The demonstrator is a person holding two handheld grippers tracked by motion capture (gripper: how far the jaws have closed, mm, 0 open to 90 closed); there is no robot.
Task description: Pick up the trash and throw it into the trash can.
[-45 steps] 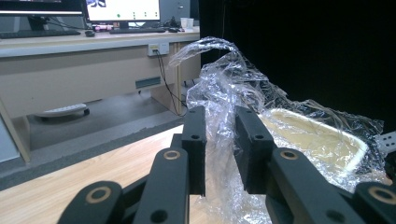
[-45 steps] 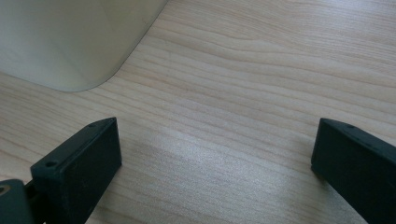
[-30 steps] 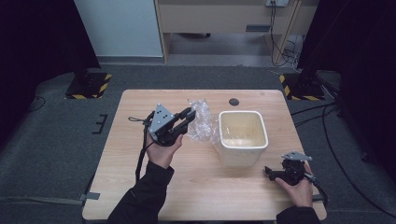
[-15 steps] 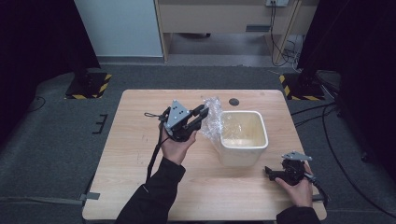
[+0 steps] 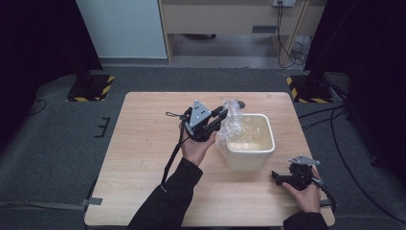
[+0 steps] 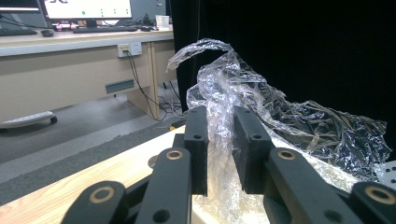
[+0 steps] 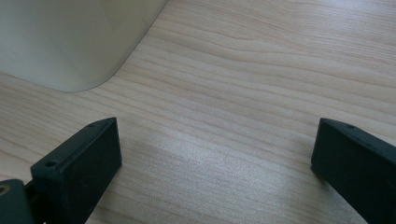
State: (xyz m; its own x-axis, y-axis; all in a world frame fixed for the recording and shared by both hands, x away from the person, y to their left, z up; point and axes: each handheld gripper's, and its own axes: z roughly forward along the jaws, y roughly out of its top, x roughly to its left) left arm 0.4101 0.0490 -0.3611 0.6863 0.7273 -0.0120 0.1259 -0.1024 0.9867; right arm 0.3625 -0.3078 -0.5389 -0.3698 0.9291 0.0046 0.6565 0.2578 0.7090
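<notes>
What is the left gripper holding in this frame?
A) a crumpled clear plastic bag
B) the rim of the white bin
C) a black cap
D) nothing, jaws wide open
A: in the left gripper view the left gripper has its jaws closed on the crumpled clear plastic bag, beside the white bin.

We are holding our left gripper (image 5: 218, 120) raised and reaching forward, its jaws pinching nearly together. We are resting our right gripper (image 5: 279, 178) low at the near right, its jaws standing wide apart, pointing left.
</notes>
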